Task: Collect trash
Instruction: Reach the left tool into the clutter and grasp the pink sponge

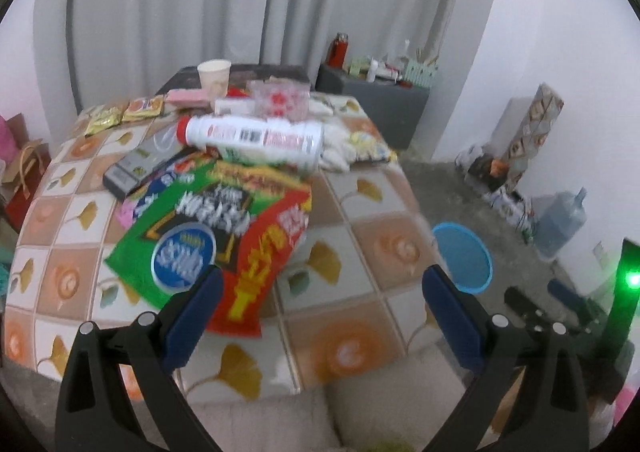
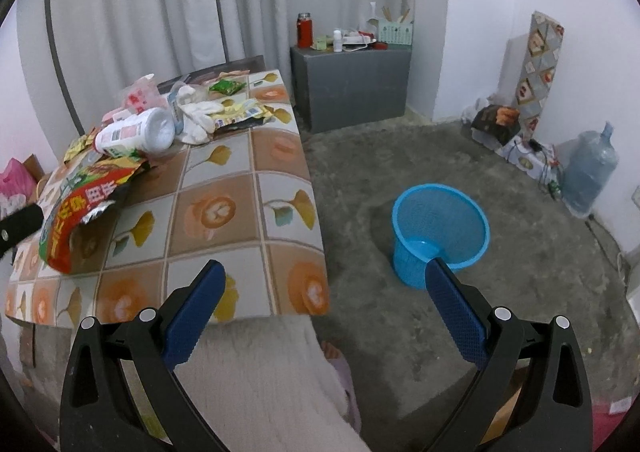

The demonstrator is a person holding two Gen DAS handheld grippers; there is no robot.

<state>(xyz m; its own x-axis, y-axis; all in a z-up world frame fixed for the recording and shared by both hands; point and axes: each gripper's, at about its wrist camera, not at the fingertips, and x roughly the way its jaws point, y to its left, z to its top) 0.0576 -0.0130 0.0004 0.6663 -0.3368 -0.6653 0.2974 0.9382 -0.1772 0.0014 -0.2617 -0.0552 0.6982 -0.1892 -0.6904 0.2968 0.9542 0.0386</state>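
Left wrist view: the left gripper [image 1: 322, 292] hangs above the near part of the table [image 1: 360, 252] with its jaws spread wide and nothing between them. A large green-and-red snack bag [image 1: 224, 228] lies flat on the tablecloth just ahead of the left finger. Beyond it a white bottle [image 1: 256, 140] lies on its side among wrappers. The blue wastebasket [image 1: 464, 256] stands on the floor past the table's right edge.

Right wrist view: the right gripper [image 2: 324, 288] is also spread and empty, hanging over the table's near right corner. The snack bag [image 2: 80, 208] lies well to its left; the wastebasket [image 2: 440, 232] stands upright just beyond the right finger.
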